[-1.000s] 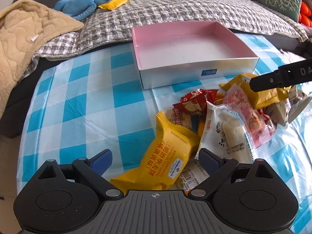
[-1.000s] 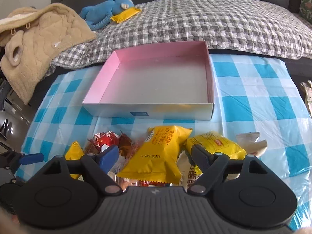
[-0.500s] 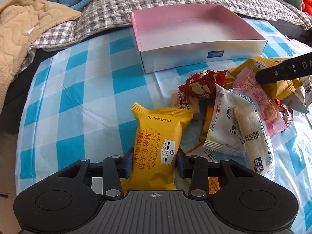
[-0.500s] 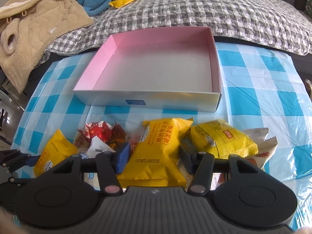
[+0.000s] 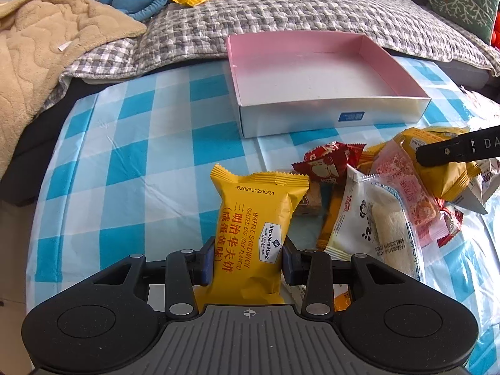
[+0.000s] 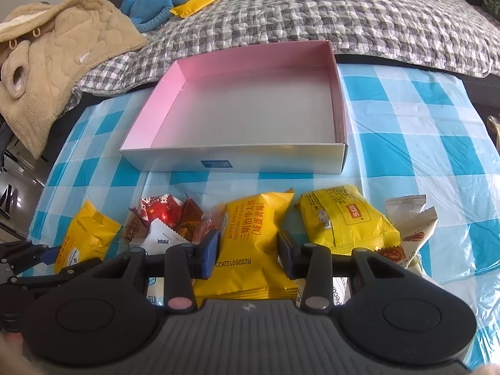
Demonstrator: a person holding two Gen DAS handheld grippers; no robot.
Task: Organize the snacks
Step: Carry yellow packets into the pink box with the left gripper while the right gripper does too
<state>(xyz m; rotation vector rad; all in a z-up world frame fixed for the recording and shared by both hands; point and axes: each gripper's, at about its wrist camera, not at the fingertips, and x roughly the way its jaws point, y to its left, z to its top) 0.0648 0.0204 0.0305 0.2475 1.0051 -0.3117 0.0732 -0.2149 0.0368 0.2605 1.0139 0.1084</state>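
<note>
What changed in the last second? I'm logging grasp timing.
Both grippers closed: the left gripper now clamps one yellow waffle pack, and the right gripper clamps another yellow pack. The pink box and the snack pile stayed put.

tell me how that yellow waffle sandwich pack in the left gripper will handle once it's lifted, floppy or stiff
Probably semi-stiff: the yellow waffle sandwich pack looks puffed with air, so it should hold its shape rather than droop. The left gripper pinches its lower half, and the glossy film may slip if squeezed lightly. It likely weighs little for its bulk, but the wafer inside could crack under a hard squeeze.
</note>
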